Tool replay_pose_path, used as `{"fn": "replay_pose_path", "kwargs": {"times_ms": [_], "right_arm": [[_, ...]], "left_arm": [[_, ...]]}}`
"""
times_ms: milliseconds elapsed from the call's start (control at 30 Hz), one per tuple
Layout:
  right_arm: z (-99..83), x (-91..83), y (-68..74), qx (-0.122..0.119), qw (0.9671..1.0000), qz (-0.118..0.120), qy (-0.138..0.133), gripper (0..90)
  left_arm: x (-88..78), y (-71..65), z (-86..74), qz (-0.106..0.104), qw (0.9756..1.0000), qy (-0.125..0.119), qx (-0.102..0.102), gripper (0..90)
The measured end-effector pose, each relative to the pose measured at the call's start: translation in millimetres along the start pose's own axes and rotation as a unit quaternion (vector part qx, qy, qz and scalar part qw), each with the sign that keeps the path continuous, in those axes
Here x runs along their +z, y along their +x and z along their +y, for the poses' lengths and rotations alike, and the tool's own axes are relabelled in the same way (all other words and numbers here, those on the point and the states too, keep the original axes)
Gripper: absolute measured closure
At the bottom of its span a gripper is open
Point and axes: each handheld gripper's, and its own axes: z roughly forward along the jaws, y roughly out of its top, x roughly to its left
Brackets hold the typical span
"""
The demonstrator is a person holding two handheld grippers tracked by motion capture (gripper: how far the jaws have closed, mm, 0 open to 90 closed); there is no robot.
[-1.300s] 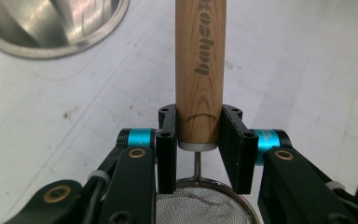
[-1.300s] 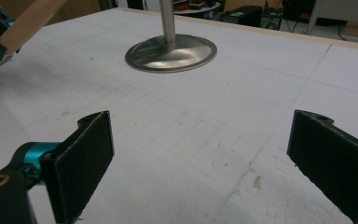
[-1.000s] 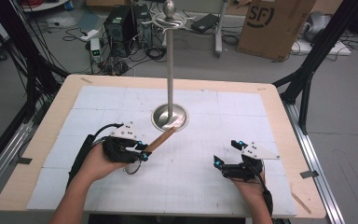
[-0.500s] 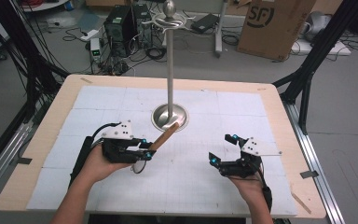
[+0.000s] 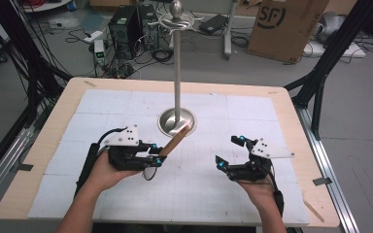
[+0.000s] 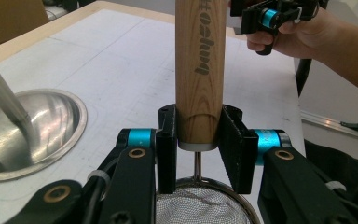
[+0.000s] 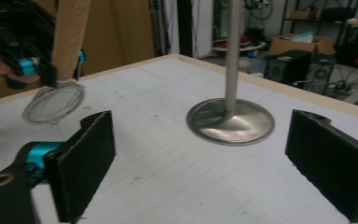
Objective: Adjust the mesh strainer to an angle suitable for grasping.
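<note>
strainer [image 5: 151,171] held above mat, 7 o'clock of stand base [image 5: 177,121]; wooden handle [image 6: 199,70] clamped in left gripper [image 5: 156,156], palm up. right gripper [image 5: 227,151] at 4 o'clock, jaws wide apart, empty, palm up.

I see a table [image 5: 291,104] with a light wooden rim, its top covered by a white gridded mat [image 5: 252,109]. Standing directly on the mat, at the middle toward the far side, is a metal stand: a round shiny base [image 5: 167,127] with a thin upright pole [image 5: 178,73] rising from it.
</note>
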Motion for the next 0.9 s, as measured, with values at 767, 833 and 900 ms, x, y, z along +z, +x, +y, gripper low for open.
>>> {"fn": "replay_pose_path", "kwargs": {"times_ms": [767, 833, 900], "right_arm": [[19.9, 6.6, 4.5, -0.007, 0.9986, 0.045, -0.027, 15.3], [20.4, 6.3, 4.9, -0.006, 0.9984, 0.048, -0.029, 15.3], [20.6, 5.4, 4.7, -0.006, 0.9984, 0.049, -0.028, 15.3]], "left_arm": [[7.8, -2.6, 3.8, -0.003, 0.9998, -0.020, -0.001, 69.2], [9.3, -2.8, 4.4, -0.006, 0.9998, -0.021, 0.001, 69.2], [10.2, -2.5, 5.0, -0.010, 0.9997, -0.024, 0.001, 69.2]]}}
